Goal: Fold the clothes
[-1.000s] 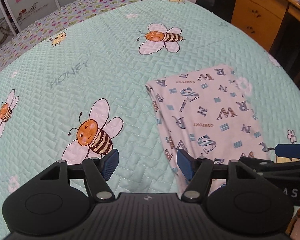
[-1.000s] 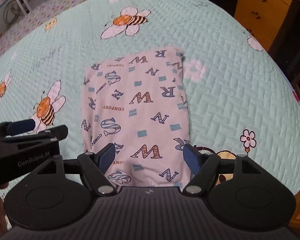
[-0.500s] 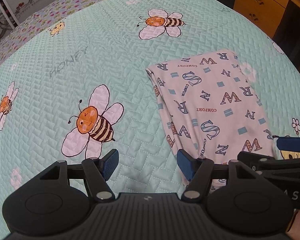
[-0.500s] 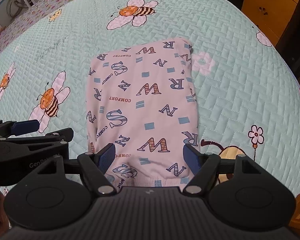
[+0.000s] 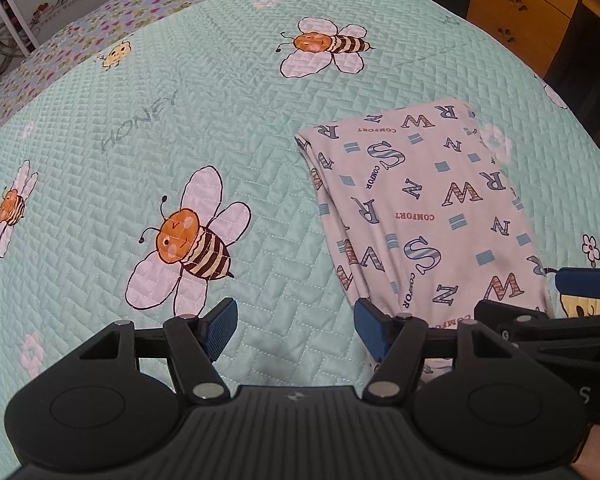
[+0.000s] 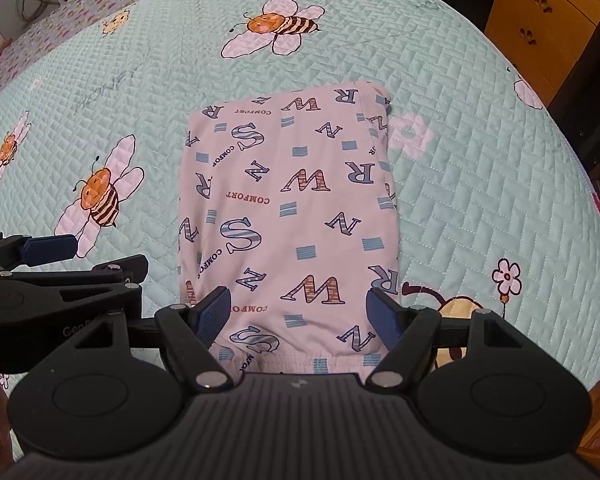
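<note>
A folded pale pink garment [image 6: 292, 208] printed with blue and brown letters lies flat on the bed; its elastic waistband is at the near end. It also shows in the left wrist view [image 5: 424, 208] at the right. My right gripper [image 6: 298, 312] is open and empty, held above the garment's near end. My left gripper [image 5: 294, 322] is open and empty over the bare quilt, just left of the garment's near left corner. Each gripper shows at the edge of the other's view.
The bed is covered by a mint green quilt [image 5: 180, 120] with bee and flower prints. A yellow wooden dresser [image 6: 548, 20] stands beyond the bed's right edge. Shelving and posters [image 5: 40, 8] are at the far left.
Both grippers have drawn back and risen, so the garment looks farther off and more of it shows. Both stay open; the garment has not moved.
</note>
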Demonstrator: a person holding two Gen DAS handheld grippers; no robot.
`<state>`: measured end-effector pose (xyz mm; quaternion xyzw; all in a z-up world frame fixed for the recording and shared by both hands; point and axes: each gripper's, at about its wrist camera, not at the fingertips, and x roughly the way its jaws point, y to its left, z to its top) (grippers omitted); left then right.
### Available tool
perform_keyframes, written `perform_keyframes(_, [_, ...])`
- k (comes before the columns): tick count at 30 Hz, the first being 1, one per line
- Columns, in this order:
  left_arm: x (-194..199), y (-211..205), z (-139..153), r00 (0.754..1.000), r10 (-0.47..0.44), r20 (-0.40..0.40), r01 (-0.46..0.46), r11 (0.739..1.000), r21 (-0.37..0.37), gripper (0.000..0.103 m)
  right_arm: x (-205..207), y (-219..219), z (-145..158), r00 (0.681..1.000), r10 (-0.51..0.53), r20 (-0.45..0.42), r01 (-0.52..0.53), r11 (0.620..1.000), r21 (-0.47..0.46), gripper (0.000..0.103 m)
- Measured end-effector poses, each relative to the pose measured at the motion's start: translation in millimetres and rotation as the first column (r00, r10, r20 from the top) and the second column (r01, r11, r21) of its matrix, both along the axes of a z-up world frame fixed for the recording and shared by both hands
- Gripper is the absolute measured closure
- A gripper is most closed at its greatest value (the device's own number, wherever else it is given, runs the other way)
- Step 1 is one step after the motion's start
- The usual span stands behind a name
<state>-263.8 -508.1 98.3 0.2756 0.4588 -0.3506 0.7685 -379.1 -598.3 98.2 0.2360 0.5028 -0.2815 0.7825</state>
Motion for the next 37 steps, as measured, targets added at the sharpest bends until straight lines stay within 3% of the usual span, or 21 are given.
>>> perform_keyframes(11, [1.4, 7.6, 0.1, 1.000, 0.005, 0.011, -0.005, 1.000, -0.007, 0.036, 2.6, 6.5, 0.5, 1.000, 0.010, -0.006, -0.010, 1.000, -0.003, 0.028])
perform_keyframes(16, [2.3, 40.7, 14.6, 0.992, 0.033, 0.125, -0.016, 0.991, -0.136, 0.036, 3.3, 21.7, 8.8, 0.999, 0.026, 0.048, -0.023, 0.999, -0.043, 0.028])
perform_keyframes(20, [-3.2, 103.9, 36.4, 0.933, 0.115, 0.341, -0.007, 0.953, -0.304, 0.034, -3.4, 67.4, 26.8, 0.969, 0.102, 0.224, -0.049, 0.972, -0.230, 0.028])
perform_keyframes(21, [-1.3, 120.6, 39.6, 0.918, 0.141, 0.370, -0.014, 0.945, -0.327, 0.025, -2.9, 82.6, 26.6, 0.959, 0.130, 0.251, -0.058, 0.960, -0.275, 0.028])
perform_keyframes(23, [2.6, 153.9, 45.9, 0.885, 0.194, 0.423, -0.027, 0.929, -0.369, 0.015, 2.3, 112.4, 22.8, 0.943, 0.179, 0.279, -0.077, 0.938, -0.339, 0.028])
perform_keyframes(27, [16.0, 217.5, 54.7, 0.799, 0.319, 0.510, -0.102, 0.907, -0.408, 0.007, 23.4, 166.9, 6.7, 0.926, 0.241, 0.289, -0.124, 0.921, -0.368, 0.028])
perform_keyframes(30, [31.3, 266.3, 63.2, 0.771, 0.401, 0.494, -0.154, 0.871, -0.467, 0.000, 43.0, 204.7, -1.5, 0.916, 0.290, 0.278, -0.174, 0.910, -0.377, 0.029])
perform_keyframes(35, [72.3, 328.9, 64.5, 0.777, 0.510, 0.369, -0.256, 0.791, -0.555, 0.000, 82.2, 253.1, -7.5, 0.897, 0.369, 0.243, -0.255, 0.881, -0.399, 0.029])
perform_keyframes(37, [92.5, 343.9, 53.0, 0.765, 0.552, 0.332, -0.316, 0.771, -0.552, 0.000, 98.1, 272.2, -9.8, 0.888, 0.399, 0.228, -0.286, 0.868, -0.407, 0.029])
